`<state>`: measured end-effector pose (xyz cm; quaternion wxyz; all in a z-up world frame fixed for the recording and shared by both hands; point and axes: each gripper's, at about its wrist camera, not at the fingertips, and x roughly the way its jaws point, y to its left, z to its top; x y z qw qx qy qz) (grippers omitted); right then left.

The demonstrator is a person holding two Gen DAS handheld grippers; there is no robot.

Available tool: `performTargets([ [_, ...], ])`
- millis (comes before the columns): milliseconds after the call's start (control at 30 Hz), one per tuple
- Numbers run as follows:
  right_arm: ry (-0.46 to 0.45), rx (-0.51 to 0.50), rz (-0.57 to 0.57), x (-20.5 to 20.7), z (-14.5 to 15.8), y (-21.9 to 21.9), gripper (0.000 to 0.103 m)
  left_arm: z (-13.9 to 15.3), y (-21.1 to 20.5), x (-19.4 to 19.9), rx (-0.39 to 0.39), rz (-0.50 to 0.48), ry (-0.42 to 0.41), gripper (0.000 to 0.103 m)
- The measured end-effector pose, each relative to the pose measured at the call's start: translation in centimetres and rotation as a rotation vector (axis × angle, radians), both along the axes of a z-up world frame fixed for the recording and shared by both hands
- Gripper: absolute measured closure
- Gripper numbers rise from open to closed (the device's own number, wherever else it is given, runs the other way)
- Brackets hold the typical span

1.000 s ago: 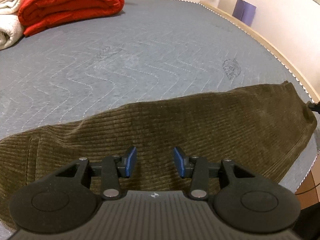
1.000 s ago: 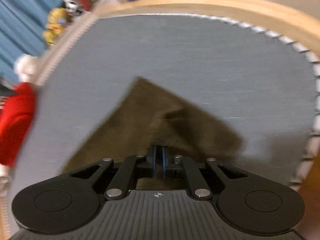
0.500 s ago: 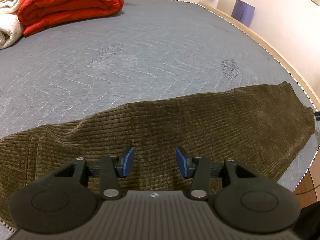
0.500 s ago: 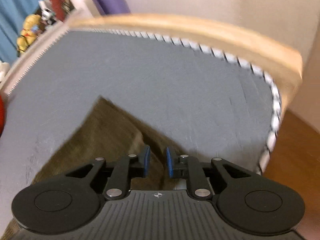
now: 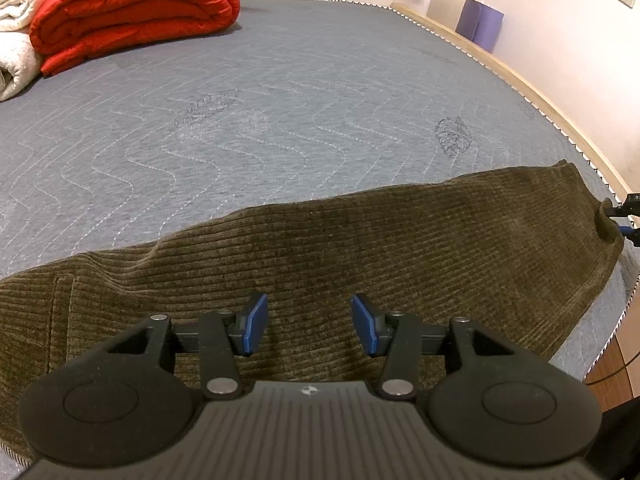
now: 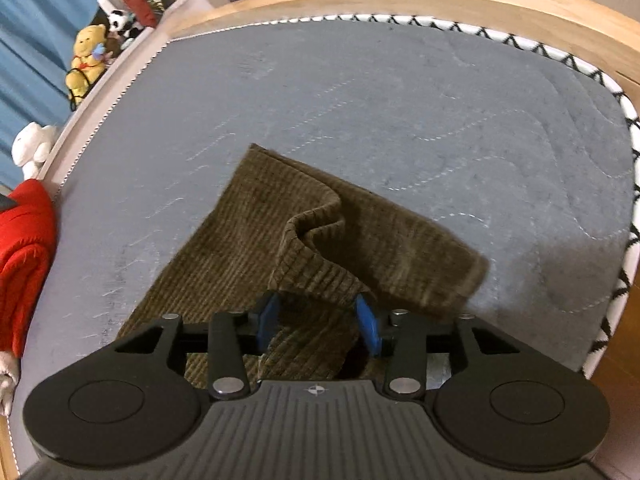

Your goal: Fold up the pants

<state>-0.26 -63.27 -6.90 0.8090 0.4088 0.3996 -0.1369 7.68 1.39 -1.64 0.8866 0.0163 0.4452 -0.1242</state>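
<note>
Olive-brown corduroy pants (image 5: 360, 248), laid lengthwise across the near part of a grey quilted mattress (image 5: 260, 112), mostly flat, one end reaching the mattress edge, a raised, curled fold at that end (image 6: 316, 240)

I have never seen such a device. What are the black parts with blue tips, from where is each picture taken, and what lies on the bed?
These are two hand-held grippers, one in each of a person's hands, each with a camera looking forward along its two blue-padded fingers. One picture comes from the left gripper, the other from the right gripper. Brown corduroy pants lie across a grey quilted mattress. A folded red duvet sits at the far side. The left gripper is open above the pants, holding nothing. The right gripper's jaws are opening, with a raised fold of the pants' end between them.
</note>
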Motion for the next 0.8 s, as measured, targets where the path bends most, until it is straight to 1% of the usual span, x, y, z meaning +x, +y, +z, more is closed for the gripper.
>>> performTargets([
  [33, -0.007, -0.006, 0.008, 0.0, 0.0, 0.1, 0.062, 0.1, 0.0, 0.0, -0.002, 0.002, -0.001, 0.051],
  [67, -0.01, -0.011, 0.008, 0.0, 0.1, 0.2, 0.069, 0.1, 0.0, 0.0, -0.004, 0.002, -0.001, 0.051],
  [100, -0.012, -0.008, 0.012, 0.0, 0.2, 0.3, 0.089, 0.2, 0.0, -0.1, -0.007, 0.002, -0.003, 0.051],
  [133, -0.017, 0.005, 0.017, 0.0, 0.2, 0.3, 0.092, 0.2, 0.0, -0.1, -0.008, 0.001, -0.006, 0.051],
  [167, -0.018, 0.002, 0.011, -0.2, 0.3, 0.2, 0.092, 0.3, -0.1, -0.2, -0.008, 0.0, -0.008, 0.051],
  [267, -0.036, -0.075, -0.008, -0.5, 1.7, 0.3, 0.096, 0.4, 0.0, -0.3, -0.01, 0.0, -0.01, 0.051],
  [300, -0.048, -0.108, -0.036, -0.8, 2.4, 0.2, 0.097, 0.4, 0.0, -0.3, -0.011, 0.0, -0.01, 0.051],
  [333, -0.062, -0.167, -0.061, -1.2, 3.5, 0.1, 0.097, 0.5, 0.0, -0.3, -0.011, 0.001, -0.011, 0.051],
  [400, -0.076, -0.303, -0.077, -1.6, 5.6, 0.7, 0.097, 0.5, 0.2, -0.4, -0.012, 0.004, -0.011, 0.051],
  [433, -0.056, -0.364, -0.083, -1.8, 6.3, 1.1, 0.097, 0.5, 0.3, -0.4, -0.013, 0.005, -0.011, 0.051],
  [500, 0.012, -0.45, -0.078, -1.4, 6.5, 2.1, 0.097, 0.4, 0.4, -0.4, -0.012, 0.006, -0.009, 0.051],
  [533, 0.069, -0.481, -0.053, -0.9, 5.9, 2.5, 0.095, 0.4, 0.4, -0.4, -0.011, 0.006, -0.008, 0.051],
  [567, 0.126, -0.489, -0.045, -0.4, 5.1, 2.5, 0.095, 0.4, 0.5, -0.4, -0.011, 0.006, -0.008, 0.051],
  [600, 0.18, -0.479, -0.07, -0.3, 4.2, 2.2, 0.095, 0.5, 0.5, -0.5, -0.013, 0.005, -0.008, 0.051],
  [633, 0.21, -0.464, -0.1, -0.4, 3.6, 1.6, 0.094, 0.5, 0.5, -0.5, -0.015, 0.004, -0.009, 0.051],
  [700, 0.219, -0.408, -0.156, -0.8, 2.7, 0.0, 0.093, 0.6, 0.6, -0.5, -0.018, 0.003, -0.011, 0.051],
  [767, 0.174, -0.317, -0.205, -1.7, 2.1, -1.5, 0.081, 0.7, 0.6, -0.5, -0.022, 0.002, -0.011, 0.051],
  [800, 0.161, -0.283, -0.217, -1.8, 1.8, -2.0, 0.065, 0.7, 0.5, -0.5, -0.022, 0.003, -0.011, 0.051],
])
